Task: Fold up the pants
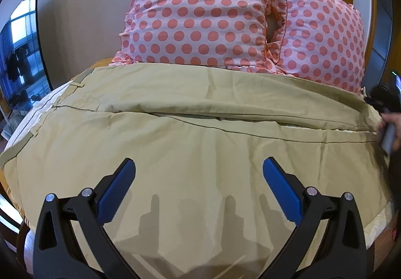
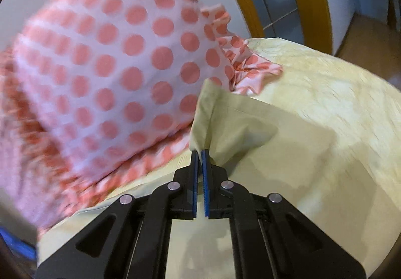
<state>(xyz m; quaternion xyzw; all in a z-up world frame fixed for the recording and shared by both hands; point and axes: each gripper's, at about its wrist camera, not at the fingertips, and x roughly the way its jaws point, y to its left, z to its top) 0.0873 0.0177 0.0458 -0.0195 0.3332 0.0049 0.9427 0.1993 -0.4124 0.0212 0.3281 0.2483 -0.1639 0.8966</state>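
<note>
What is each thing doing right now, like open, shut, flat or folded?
Pants: spread across the bed, one layer folded over, wrinkled.
Left hand-held gripper: open, above the pants, holding nothing.
Right hand-held gripper: shut on a bunched edge of the pants.
Pillows: two, propped up behind the pants.

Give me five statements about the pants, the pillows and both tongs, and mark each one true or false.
1. The left tongs are open above the khaki pants. True.
2. The right tongs are open and hold nothing. False: they are shut on a pinch of the pants' fabric.
3. The pillows are plain white. False: they are pink with coral polka dots and ruffled edges.
4. The pants lie spread in front of the pillows. True.
5. The left tongs grip the waistband. False: nothing sits between their blue pads.
</note>
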